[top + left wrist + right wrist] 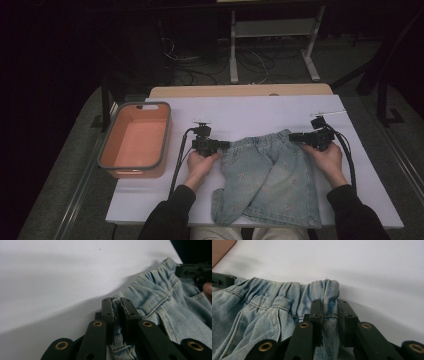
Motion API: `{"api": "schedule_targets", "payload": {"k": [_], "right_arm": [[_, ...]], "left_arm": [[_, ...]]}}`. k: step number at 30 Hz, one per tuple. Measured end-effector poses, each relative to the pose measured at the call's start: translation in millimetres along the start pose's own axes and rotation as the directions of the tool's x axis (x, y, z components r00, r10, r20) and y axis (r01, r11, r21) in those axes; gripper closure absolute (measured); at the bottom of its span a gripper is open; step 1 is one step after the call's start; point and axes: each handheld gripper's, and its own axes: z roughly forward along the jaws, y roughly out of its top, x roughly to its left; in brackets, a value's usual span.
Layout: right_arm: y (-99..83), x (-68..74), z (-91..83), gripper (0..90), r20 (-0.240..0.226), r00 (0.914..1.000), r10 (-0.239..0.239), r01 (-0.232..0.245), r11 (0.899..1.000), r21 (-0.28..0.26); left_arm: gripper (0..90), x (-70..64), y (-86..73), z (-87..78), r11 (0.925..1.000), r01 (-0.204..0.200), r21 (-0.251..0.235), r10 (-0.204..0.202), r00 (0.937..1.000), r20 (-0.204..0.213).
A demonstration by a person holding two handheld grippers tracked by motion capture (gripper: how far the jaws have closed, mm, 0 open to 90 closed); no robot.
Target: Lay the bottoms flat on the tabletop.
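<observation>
On the white table [250, 107], both grippers clamped the denim shorts' [272, 175] waistband.
From above an orange tub [134, 141] showed; left gripper [117, 305] and right gripper [329, 307] pinched bunched denim.

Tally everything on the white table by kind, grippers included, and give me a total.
Denim shorts: 1
Orange basin: 1
Grippers: 2, the left gripper and the right gripper, each clamped on a waistband corner of the shorts
Total: 4

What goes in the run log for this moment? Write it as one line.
left gripper shut on shorts waistband | right gripper shut on shorts waistband | denim shorts flat on white table | orange tub at left
</observation>
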Motion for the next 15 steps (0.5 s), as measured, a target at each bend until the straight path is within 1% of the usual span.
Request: {"api": "schedule_targets", "payload": {"k": [2,5,6,8,10,12,14,15], "right_arm": [[2.2,-2.1,2.1,75.5,-0.017,0.9999,0.002,-0.002,1.0,-0.001],[8.0,-6.8,8.2,75.6,-0.038,0.9992,0.015,-0.016,1.0,-0.009],[10.1,-8.4,10.3,75.6,-0.044,0.9989,0.019,-0.02,1.0,-0.02],[15.2,-11.4,15.5,75.6,-0.054,0.9979,0.035,-0.036,0.999,-0.023],[21.6,-12.9,20.8,75.6,-0.053,0.9982,0.029,-0.03,0.999,-0.025],[28.6,-13.2,25.6,75.6,-0.047,0.9987,0.019,-0.02,1.0,-0.018],[35.0,-12.8,29.0,75.6,-0.039,0.9992,0.007,-0.007,1.0,-0.018],[38.0,-12.2,30.5,75.6,-0.034,0.9994,0.001,-0.002,1.0,-0.017]], "left_arm": [[83.0,0.6,6.9,-1.3,0.9996,-0.022,-0.02,0.022,0.9996,-0.018],[83.1,5.0,18.3,0.6,0.999,-0.021,-0.04,0.02,0.9993,-0.03],[83.1,6.7,22.2,0.7,0.9985,-0.024,-0.05,0.022,0.9992,-0.032],[83.0,11.0,28.5,0.3,0.9963,-0.031,-0.08,0.028,0.9991,-0.032],[83.0,15.3,33.3,2.2,0.9963,-0.02,-0.083,0.017,0.9991,-0.039],[83.0,19.5,35.3,4.4,0.9956,-0.021,-0.092,0.016,0.9987,-0.049],[83.0,22.4,35.7,5.4,0.9949,-0.012,-0.101,0.007,0.9988,-0.048],[83.0,24.2,36.1,5.3,0.9946,-0.015,-0.103,0.01,0.9987,-0.049]]}}
